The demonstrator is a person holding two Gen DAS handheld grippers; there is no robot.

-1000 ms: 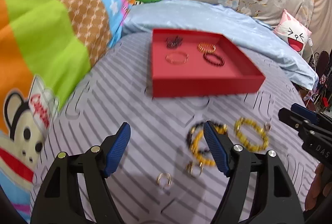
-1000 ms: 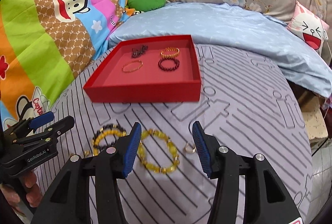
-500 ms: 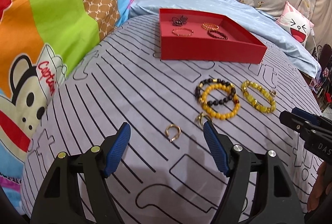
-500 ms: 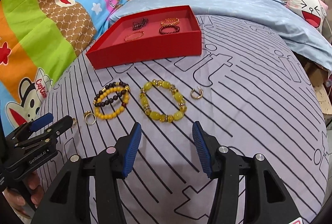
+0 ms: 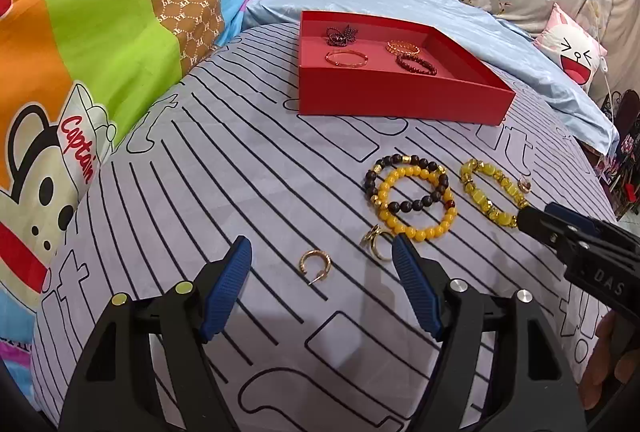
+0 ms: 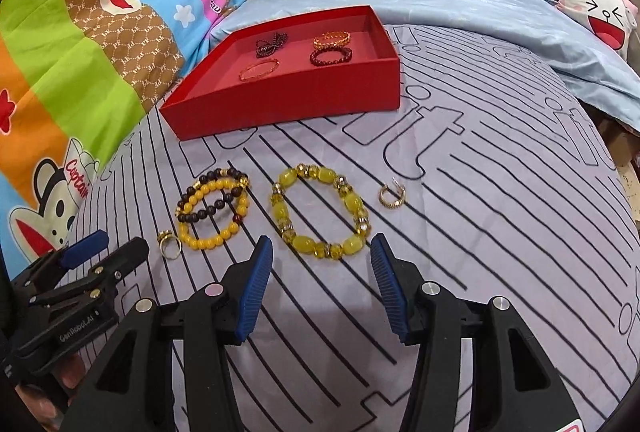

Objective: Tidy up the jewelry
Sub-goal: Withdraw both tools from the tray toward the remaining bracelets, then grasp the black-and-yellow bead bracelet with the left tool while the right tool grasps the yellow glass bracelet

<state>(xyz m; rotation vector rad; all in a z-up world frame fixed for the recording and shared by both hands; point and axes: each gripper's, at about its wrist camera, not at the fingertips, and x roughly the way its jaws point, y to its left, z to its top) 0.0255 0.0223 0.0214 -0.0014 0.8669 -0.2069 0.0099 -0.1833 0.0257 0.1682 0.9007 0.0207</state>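
While open, jaws flank gold earring (image 5: 315,265)

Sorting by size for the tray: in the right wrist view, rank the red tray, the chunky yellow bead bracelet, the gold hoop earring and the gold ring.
1. Red cardboard tray
2. Chunky yellow bead bracelet
3. Small gold hoop earring and gold ring: these look alike in size, so they are not ranked.

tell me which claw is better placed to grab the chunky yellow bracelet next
Right. The right claw is open, and the chunky yellow bracelet lies just beyond the gap between its fingers. The left claw, also open, faces the gold hoop earring, with that bracelet off to its right.
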